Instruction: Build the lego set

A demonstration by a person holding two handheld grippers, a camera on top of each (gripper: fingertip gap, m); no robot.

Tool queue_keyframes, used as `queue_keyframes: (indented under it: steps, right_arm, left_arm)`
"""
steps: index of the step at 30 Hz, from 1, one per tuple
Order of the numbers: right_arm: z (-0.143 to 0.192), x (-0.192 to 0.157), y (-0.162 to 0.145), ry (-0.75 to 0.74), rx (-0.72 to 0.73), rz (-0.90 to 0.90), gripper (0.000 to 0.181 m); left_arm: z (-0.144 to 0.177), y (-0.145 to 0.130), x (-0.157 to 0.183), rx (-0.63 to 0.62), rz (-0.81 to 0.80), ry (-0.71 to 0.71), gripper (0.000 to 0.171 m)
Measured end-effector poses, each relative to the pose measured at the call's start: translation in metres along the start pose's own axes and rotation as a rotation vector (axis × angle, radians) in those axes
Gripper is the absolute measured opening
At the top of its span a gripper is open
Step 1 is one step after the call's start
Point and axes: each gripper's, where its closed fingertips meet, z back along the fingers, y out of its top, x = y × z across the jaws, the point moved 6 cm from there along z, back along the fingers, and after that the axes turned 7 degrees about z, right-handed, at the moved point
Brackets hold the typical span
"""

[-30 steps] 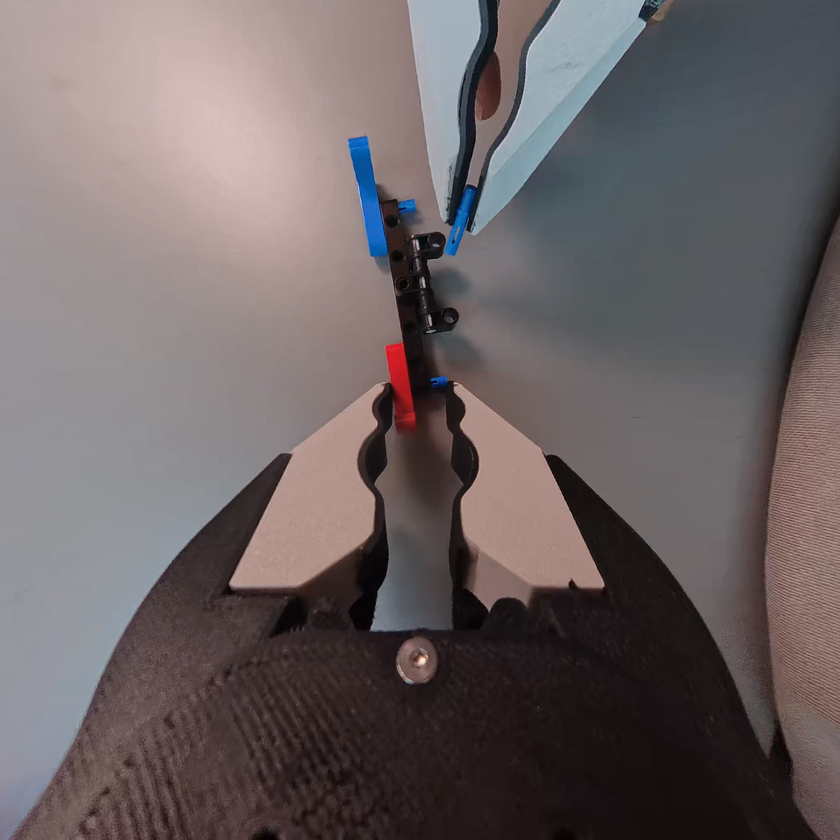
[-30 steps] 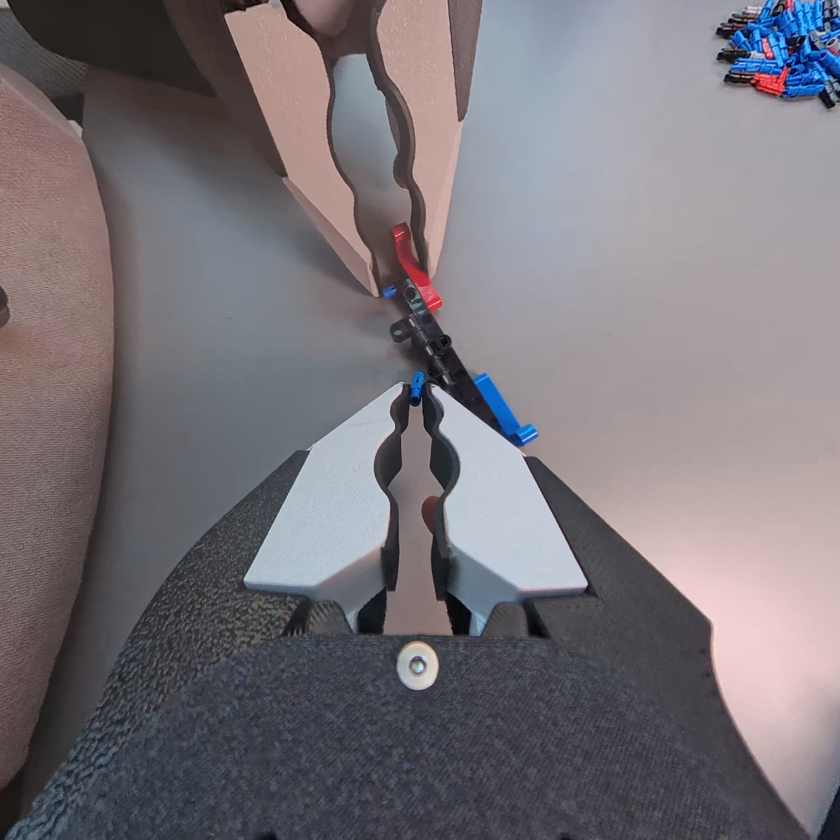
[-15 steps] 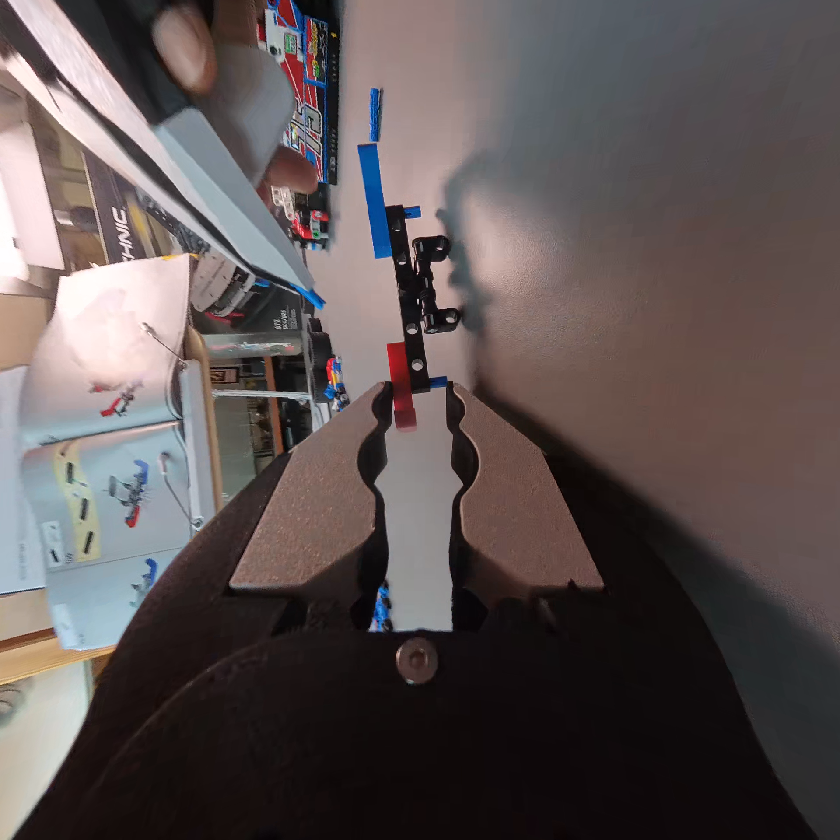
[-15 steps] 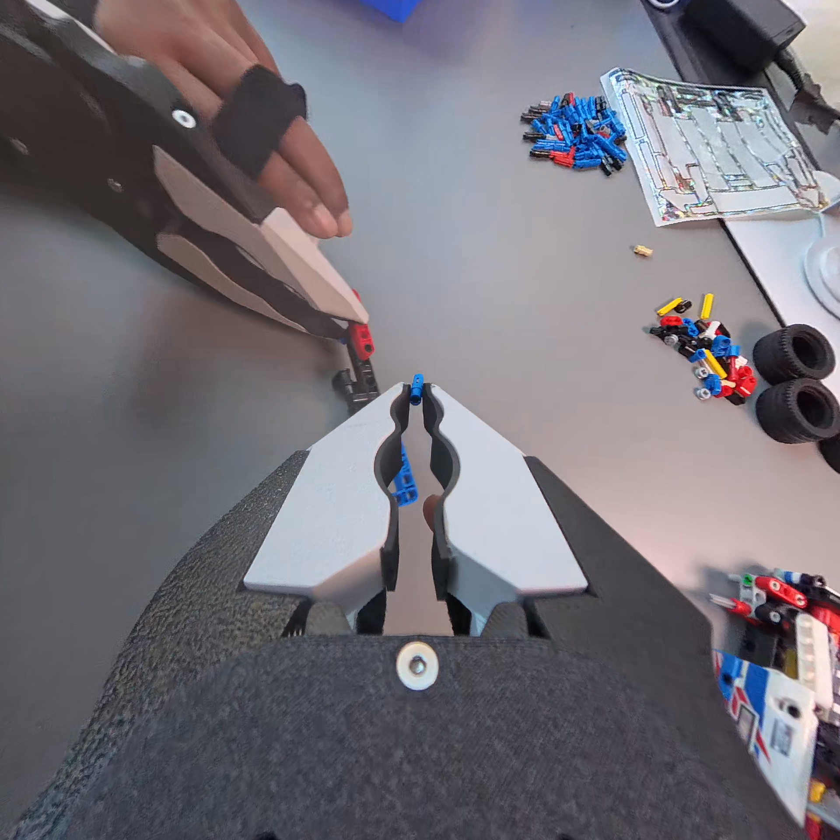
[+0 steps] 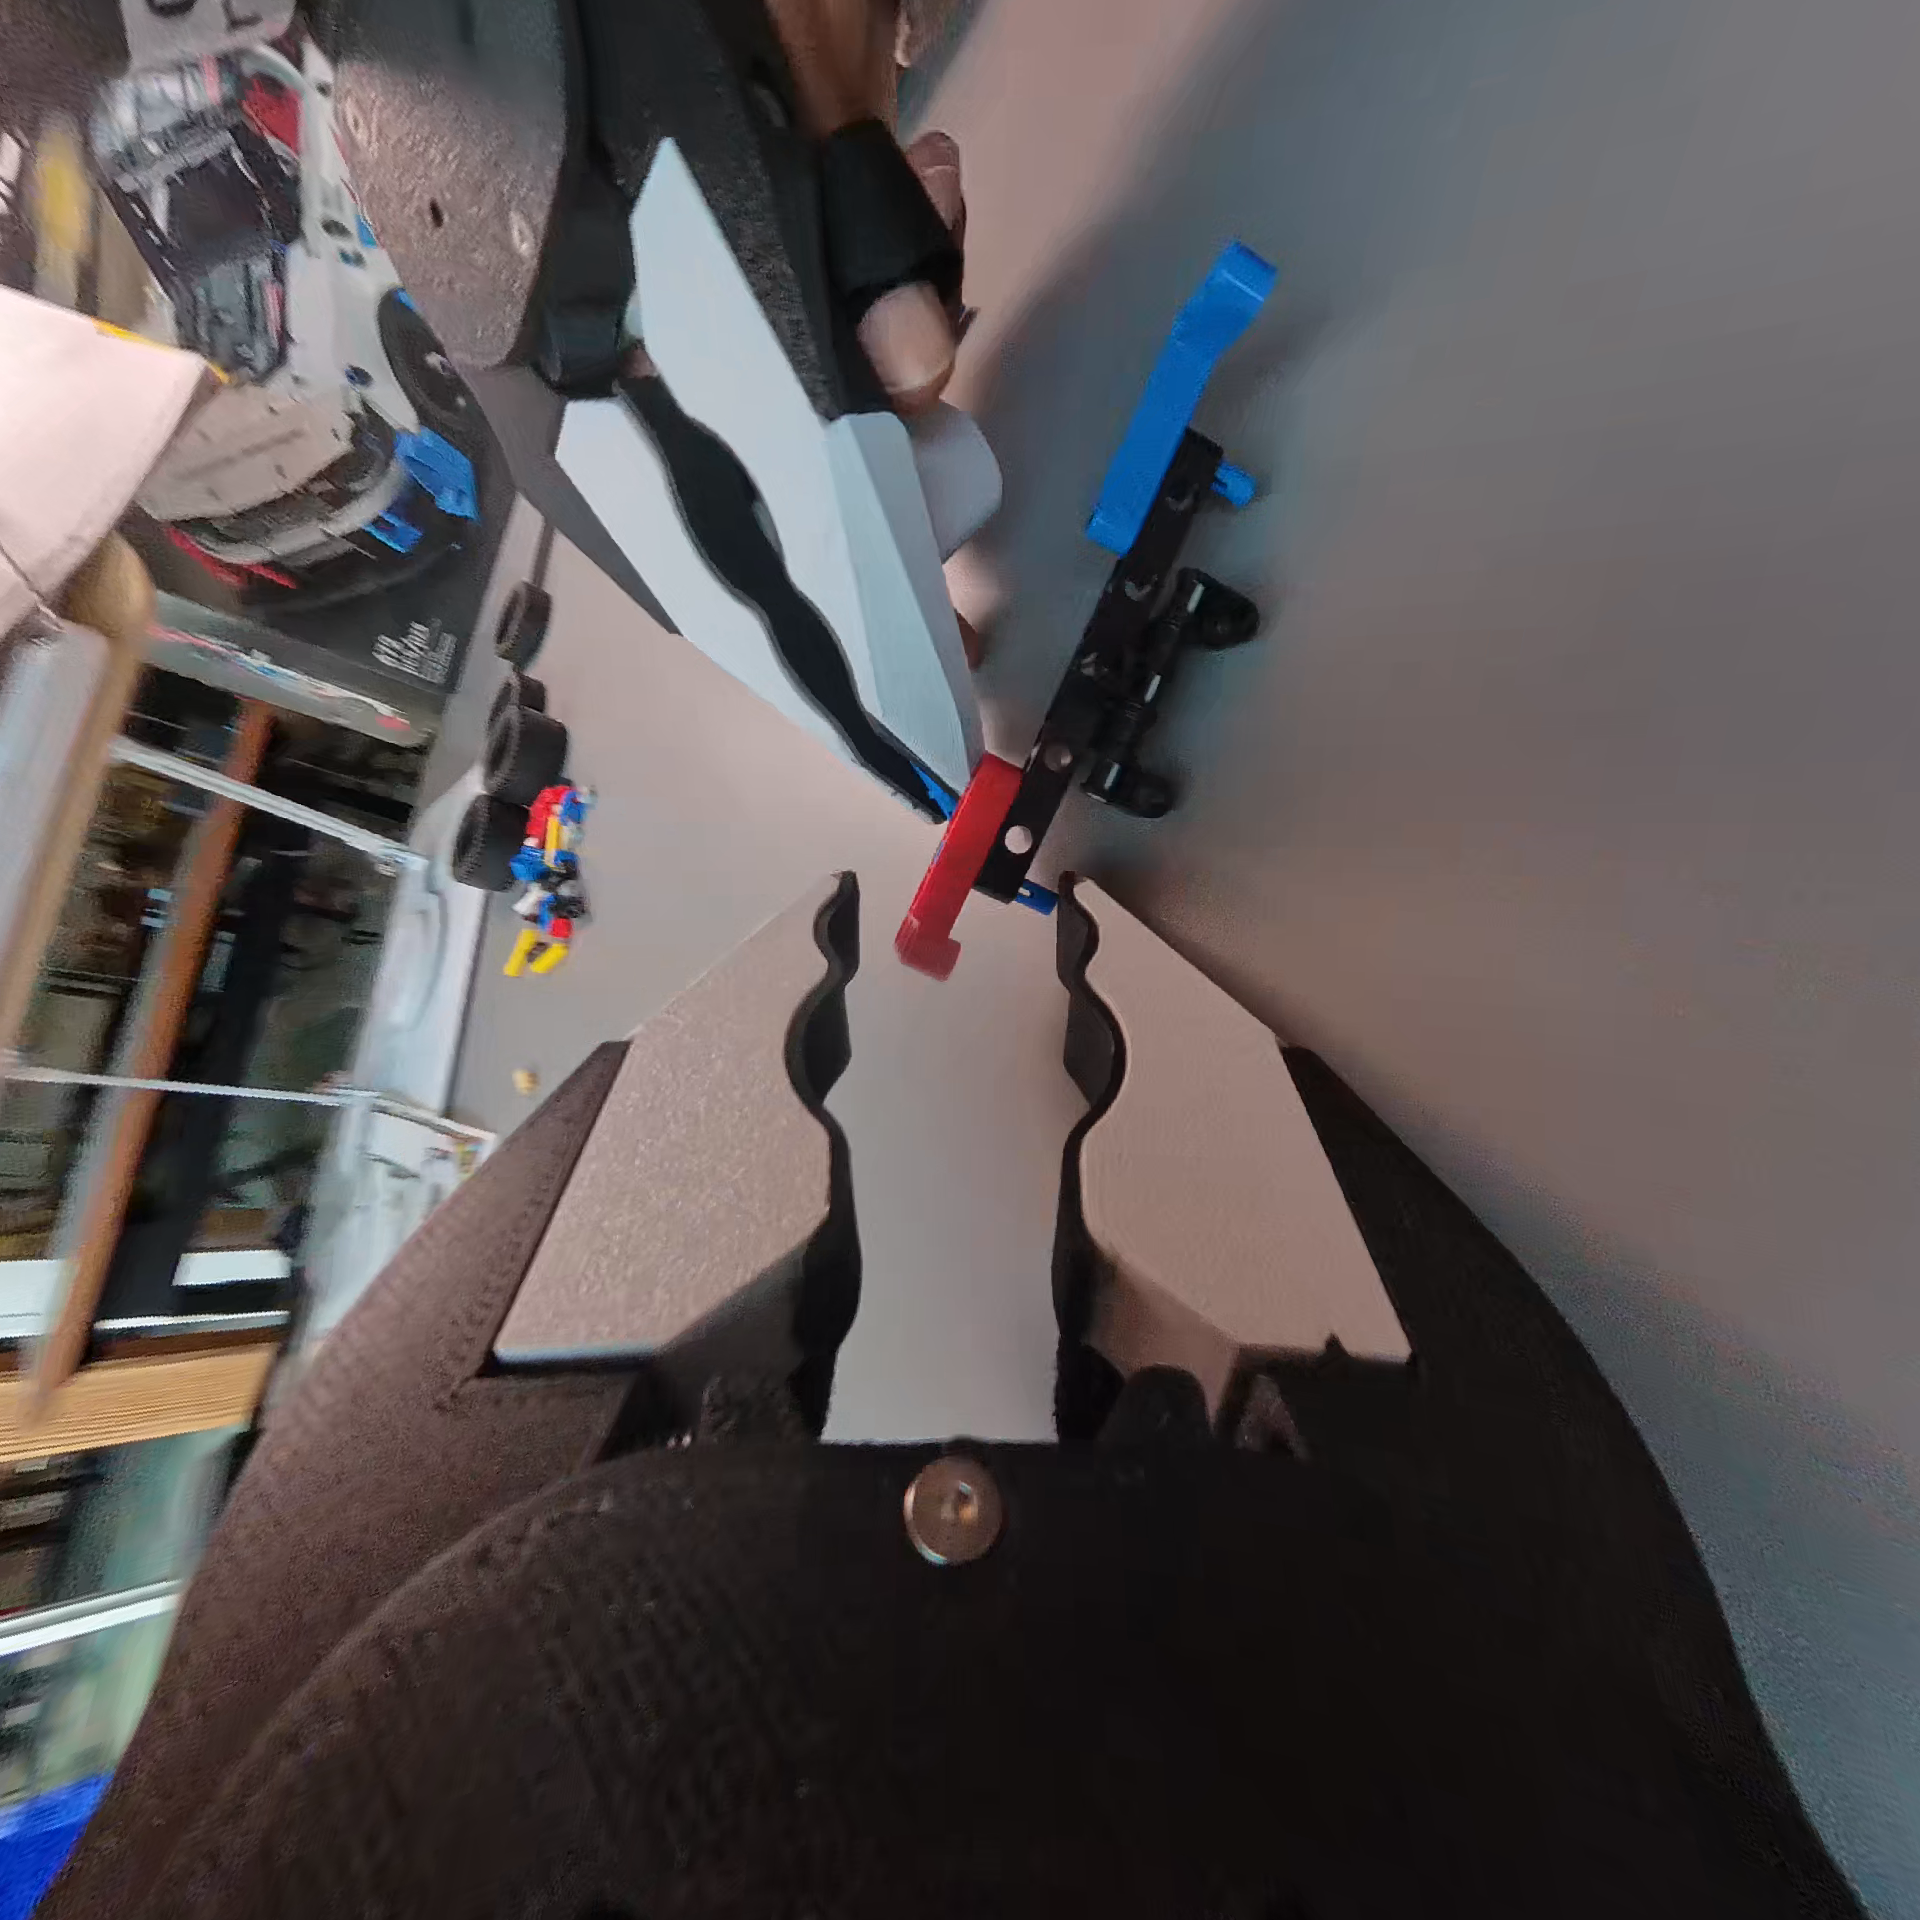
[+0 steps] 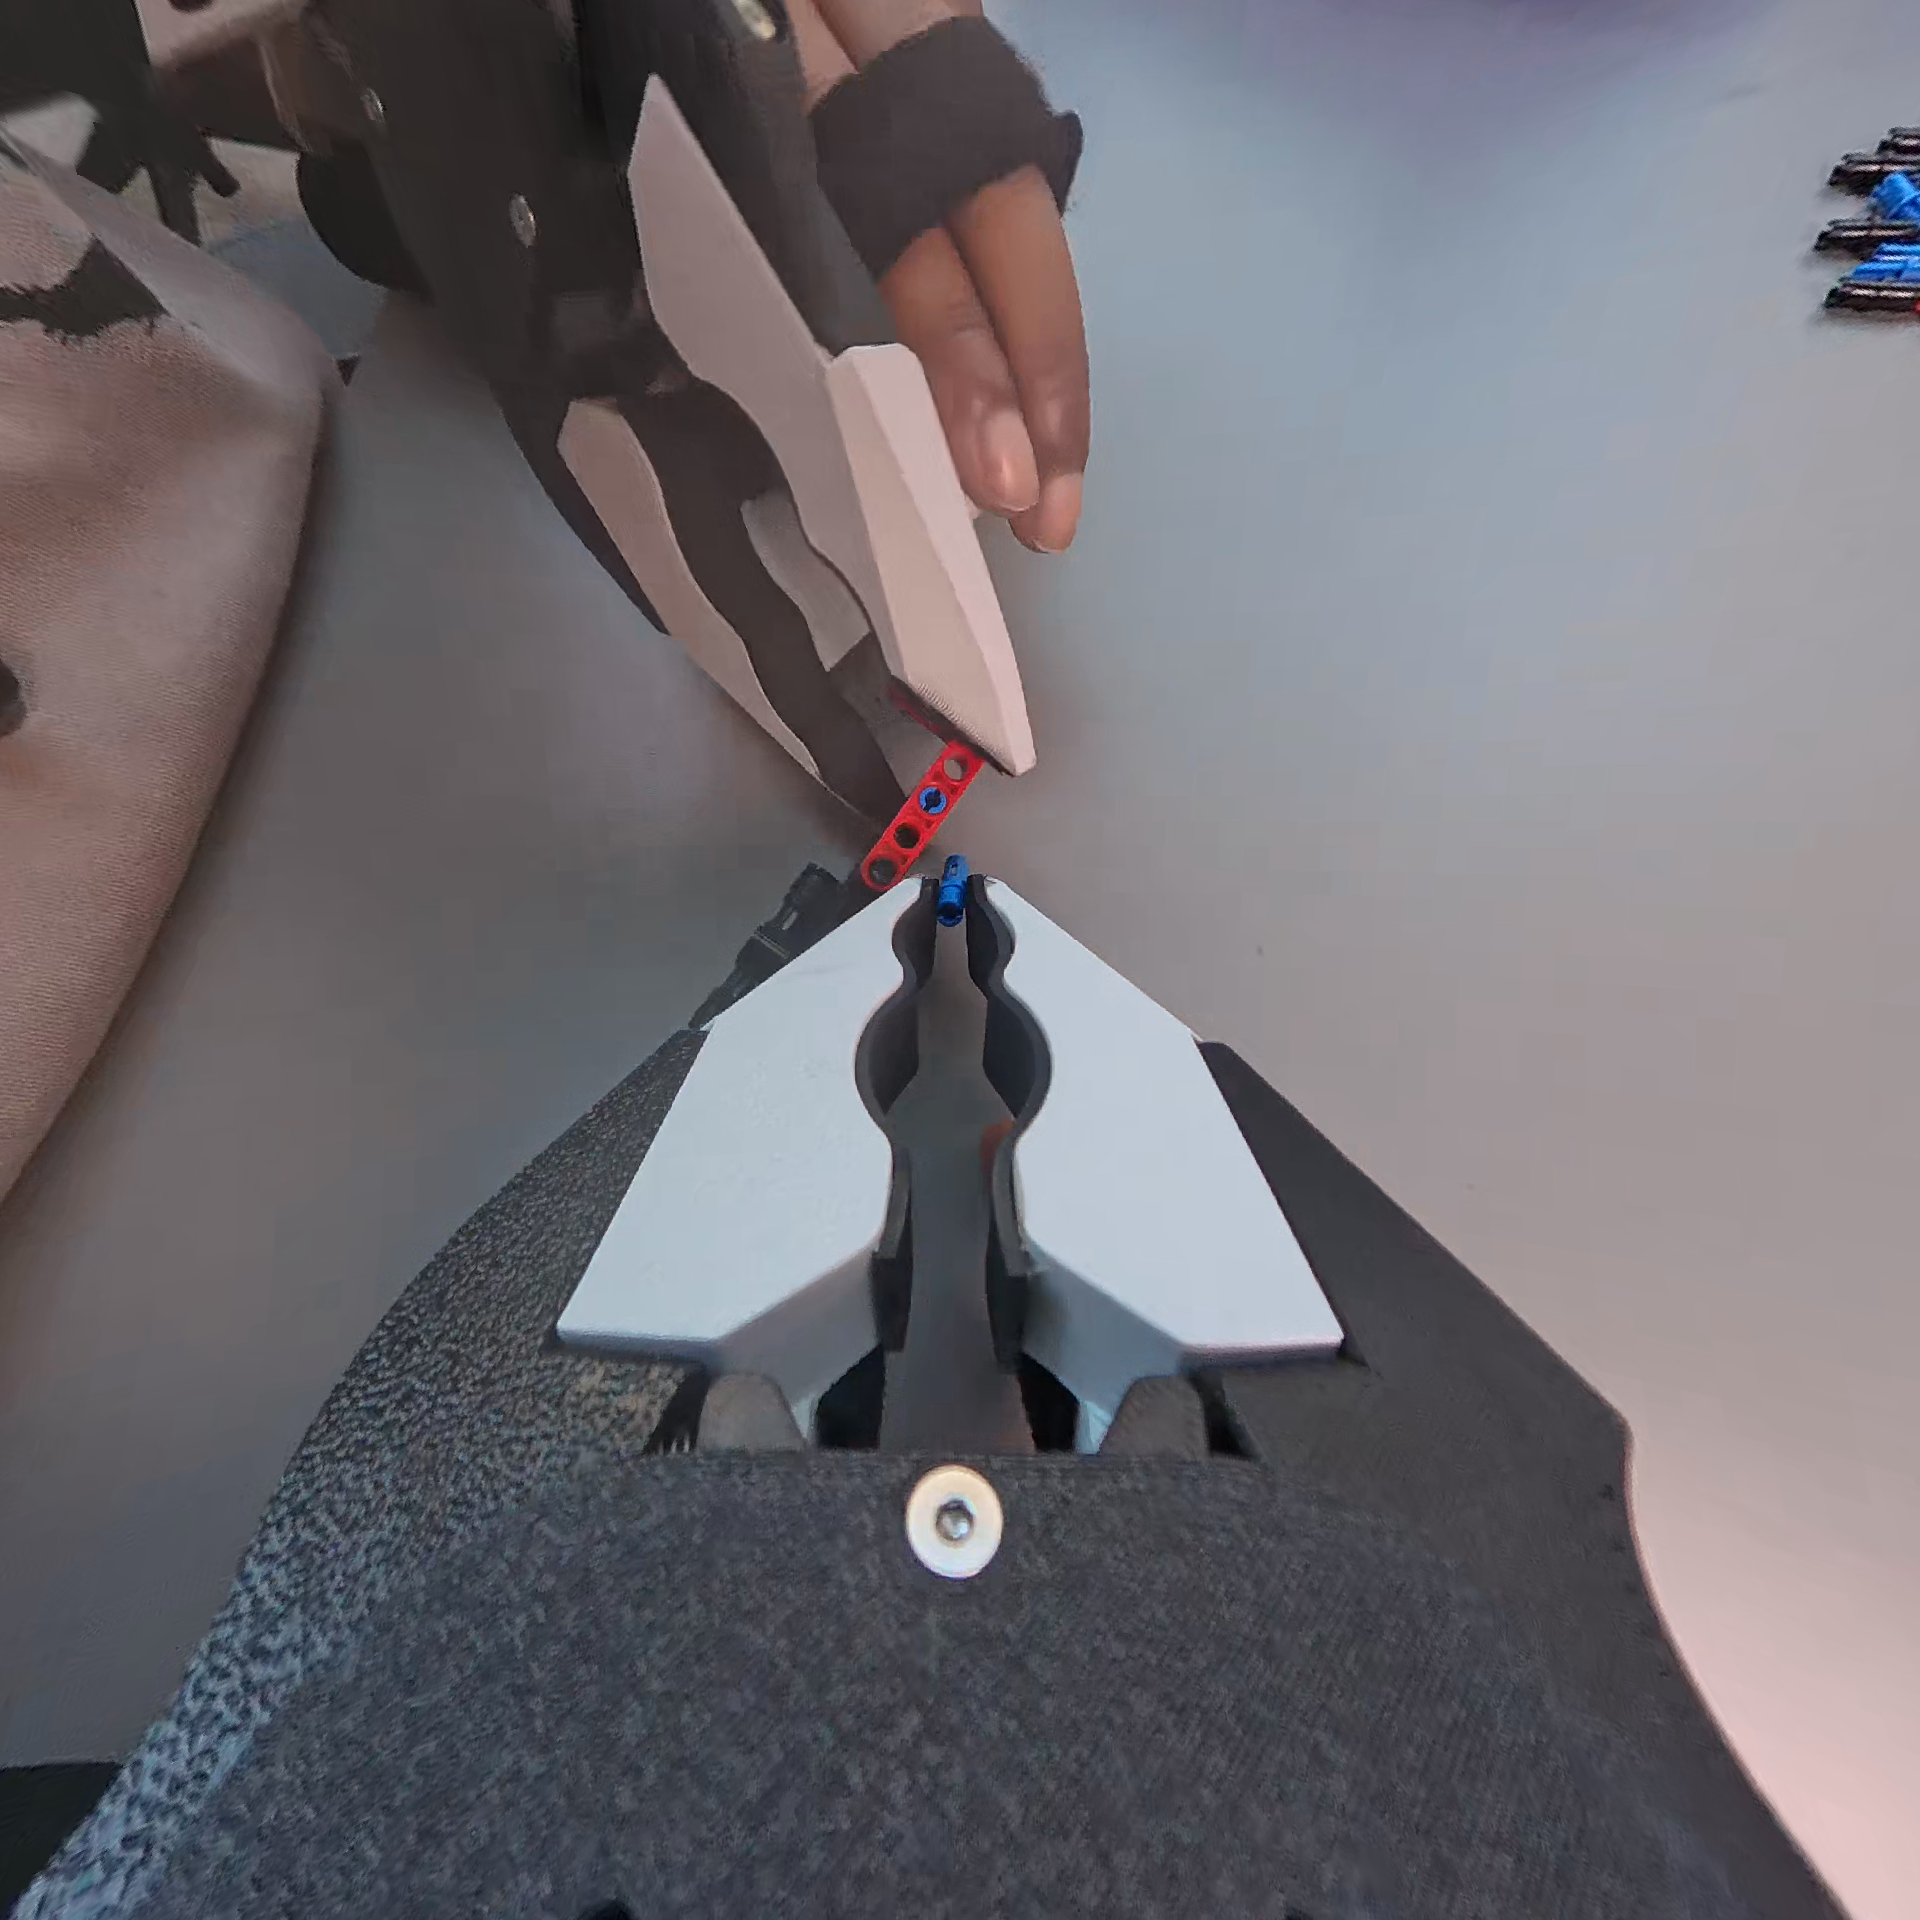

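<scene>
A lego assembly, a black beam [image 5: 1122, 644] with a red beam [image 5: 961, 852] at one end and a blue beam [image 5: 1179, 400] at the other, sits close to the grey table. Its red end lies between the fingertips of my left gripper [image 5: 956, 894], whose jaws stand apart with a gap beside the red beam; the assembly's small blue pin touches the right finger. My right gripper [image 6: 951, 883] is shut on a loose blue pin [image 6: 951, 891], with the pin tip right beside the red beam [image 6: 920, 816]. The right gripper also shows in the left wrist view [image 5: 940, 795]. The left gripper also shows in the right wrist view [image 6: 951, 790].
Black tyres [image 5: 514, 717] and a small pile of coloured pieces [image 5: 545, 862] lie further off on the table. The set's box [image 5: 270, 343] stands behind them. A pile of blue and black pins [image 6: 1881, 239] is at the far right. A person's fingers [image 6: 997, 364] rest along the left gripper. The tips of both grippers are at nearly the same place.
My left jaws have widened and the assembly has tilted between them. My right gripper, still holding the pin, has come in close to the red beam's end.
</scene>
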Motion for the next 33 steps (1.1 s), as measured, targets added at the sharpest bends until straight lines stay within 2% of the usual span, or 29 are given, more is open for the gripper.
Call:
queue_keyframes:
  steps: [5,10,13,15,17,18,22,24,28,30,33]
  right_arm:
    - [-0.003,-0.005,0.001,0.020,0.011,0.016,0.003]
    - [-0.007,-0.013,0.003,0.043,-0.004,0.031,0.003]
    - [-0.003,-0.011,0.002,0.024,-0.017,0.026,0.003]
    - [0.003,-0.009,0.000,0.010,-0.017,0.016,0.003]
    - [0.010,-0.006,-0.002,-0.016,-0.019,0.005,0.003]
    - [0.014,-0.006,-0.003,-0.025,-0.022,-0.001,0.003]
    - [0.024,-0.009,-0.015,-0.062,-0.022,-0.045,0.003]
    - [0.028,-0.009,-0.021,-0.074,0.007,-0.083,0.003]
    - [0.023,-0.011,-0.021,-0.022,0.070,-0.121,0.003]
    - [0.016,-0.013,-0.013,0.034,0.105,-0.116,0.003]
    - [0.006,-0.016,-0.006,0.123,0.154,-0.124,0.004]
  left_arm:
    - [0.004,0.000,-0.003,0.046,0.399,-0.268,0.047]
    - [0.007,0.001,-0.005,0.048,0.584,-0.404,0.042]
    - [0.005,-0.006,-0.012,-0.020,0.555,-0.319,0.030]
    - [0.002,-0.008,-0.011,-0.053,0.569,-0.336,0.028]
    - [-0.001,-0.010,-0.010,-0.085,0.576,-0.358,0.009]
    - [-0.002,-0.009,-0.011,-0.076,0.564,-0.342,0.009]
    - [0.002,-0.001,-0.017,0.021,0.445,-0.239,0.009]
    - [0.009,0.007,-0.020,0.132,0.314,-0.142,0.009]
    - [0.018,0.020,-0.019,0.269,0.081,0.027,0.009]
    - [0.017,0.024,-0.017,0.288,0.008,0.071,0.009]
    - [0.013,0.022,-0.017,0.268,0.028,0.071,0.008]
